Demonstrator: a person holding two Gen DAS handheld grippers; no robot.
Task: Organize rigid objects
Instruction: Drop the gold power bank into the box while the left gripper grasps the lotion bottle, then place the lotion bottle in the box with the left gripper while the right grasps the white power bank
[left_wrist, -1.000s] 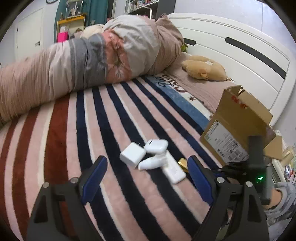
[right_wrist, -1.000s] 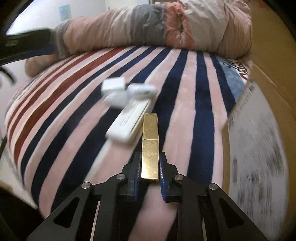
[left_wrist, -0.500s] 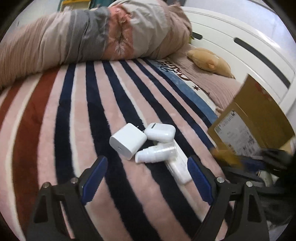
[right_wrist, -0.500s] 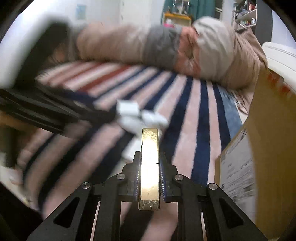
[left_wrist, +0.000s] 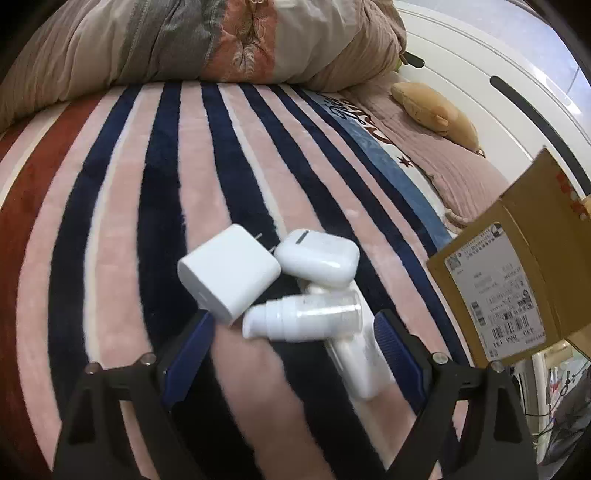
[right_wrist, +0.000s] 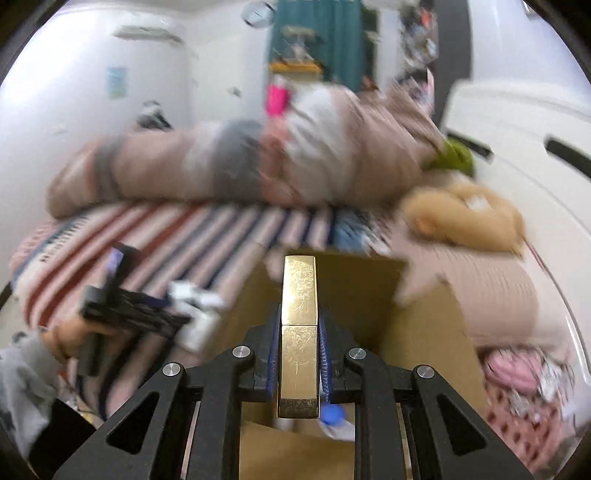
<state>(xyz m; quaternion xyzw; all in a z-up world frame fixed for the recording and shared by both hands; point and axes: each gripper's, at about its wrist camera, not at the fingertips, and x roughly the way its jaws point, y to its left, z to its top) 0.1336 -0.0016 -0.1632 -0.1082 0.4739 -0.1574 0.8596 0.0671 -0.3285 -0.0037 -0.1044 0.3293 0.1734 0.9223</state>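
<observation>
In the left wrist view my left gripper (left_wrist: 291, 343) is open, low over a cluster of white items on the striped blanket: a charger cube (left_wrist: 227, 273), an earbud case (left_wrist: 317, 257), a small spray bottle (left_wrist: 303, 319) and a flat white bar (left_wrist: 356, 363) beneath them. The bottle lies between the blue pads. In the right wrist view my right gripper (right_wrist: 298, 356) is shut on a gold rectangular bar (right_wrist: 298, 325) and holds it above the open cardboard box (right_wrist: 354, 291). The left gripper also shows there (right_wrist: 125, 310), blurred.
The cardboard box (left_wrist: 517, 280) stands at the bed's right edge in the left wrist view. A rolled quilt (left_wrist: 192, 40) lies along the far side, a plush toy (left_wrist: 436, 110) near the white headboard (left_wrist: 498, 70). Pink items (right_wrist: 517, 373) lie right of the box.
My left gripper moved down and forward onto the white cluster. My right gripper lifted the gold bar off the blanket and swung right, over the cardboard box.
</observation>
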